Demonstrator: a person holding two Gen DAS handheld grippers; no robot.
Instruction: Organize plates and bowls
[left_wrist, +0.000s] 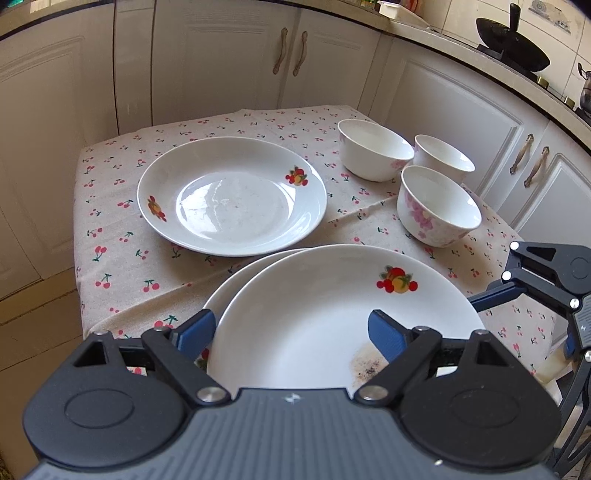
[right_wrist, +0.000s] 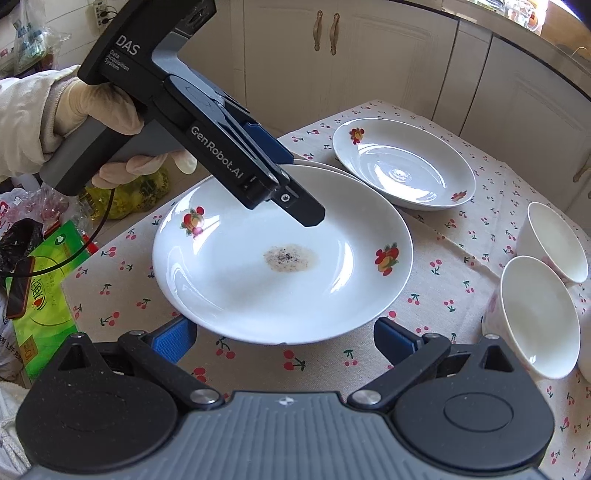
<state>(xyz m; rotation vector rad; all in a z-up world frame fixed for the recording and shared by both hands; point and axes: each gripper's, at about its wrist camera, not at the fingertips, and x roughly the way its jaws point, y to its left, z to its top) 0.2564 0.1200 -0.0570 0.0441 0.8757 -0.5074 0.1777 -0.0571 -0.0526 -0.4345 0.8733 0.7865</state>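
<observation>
A white fruit-print plate with a brown stain (left_wrist: 314, 314) (right_wrist: 258, 280) lies on a second plate (left_wrist: 236, 280) (right_wrist: 325, 166) at the table's near side. My left gripper (left_wrist: 290, 334) (right_wrist: 295, 184) is open astride the stained plate's rim, one blue pad outside it and the other over the dish, neither pressing. My right gripper (right_wrist: 286, 339) (left_wrist: 495, 284) is open at the opposite rim and holds nothing. A third plate (left_wrist: 232, 195) (right_wrist: 402, 166) lies alone farther back. Three white bowls with pink flowers (left_wrist: 373, 151) (left_wrist: 443, 155) (left_wrist: 439, 203) stand upright in a cluster beside it.
The small table wears a cherry-print cloth (left_wrist: 122, 229) and its edges drop off close to the dishes. White kitchen cabinets (left_wrist: 221, 66) stand behind, with a black wok (left_wrist: 513, 44) on the counter. Bags and packets (right_wrist: 44, 295) crowd the floor. A gloved hand (right_wrist: 74, 110) holds the left gripper.
</observation>
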